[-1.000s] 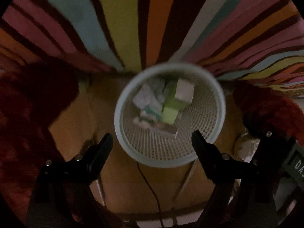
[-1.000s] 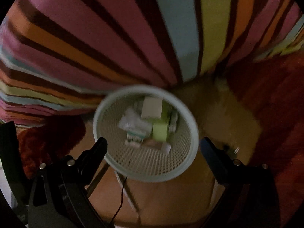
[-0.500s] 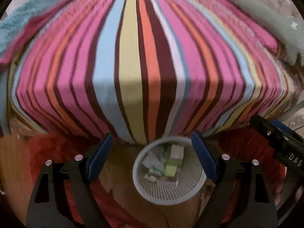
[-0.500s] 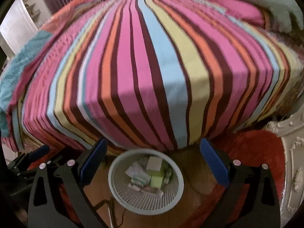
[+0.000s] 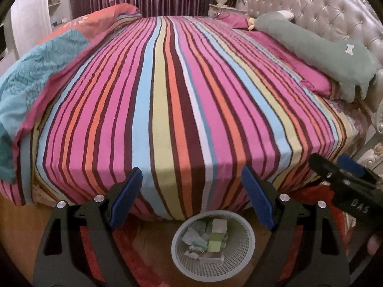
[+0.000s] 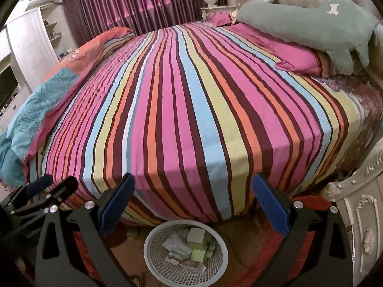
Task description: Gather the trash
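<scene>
Both tools wide, empty: left tool (image 5: 191, 191), right tool (image 6: 194, 196). Basket (image 6: 153, 239) holds trash (image 6: 191, 248). Risk: knocking light basket over, spilling.

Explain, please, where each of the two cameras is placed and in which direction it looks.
Left wrist: sits on the left gripper, looking forward and down over the striped bed and the basket; its open fingers show, and the right gripper at the right edge.
Right wrist: sits on the right gripper, facing likewise; the left gripper shows at the left edge.
Shared: bed, basket, green plush toy.
</scene>
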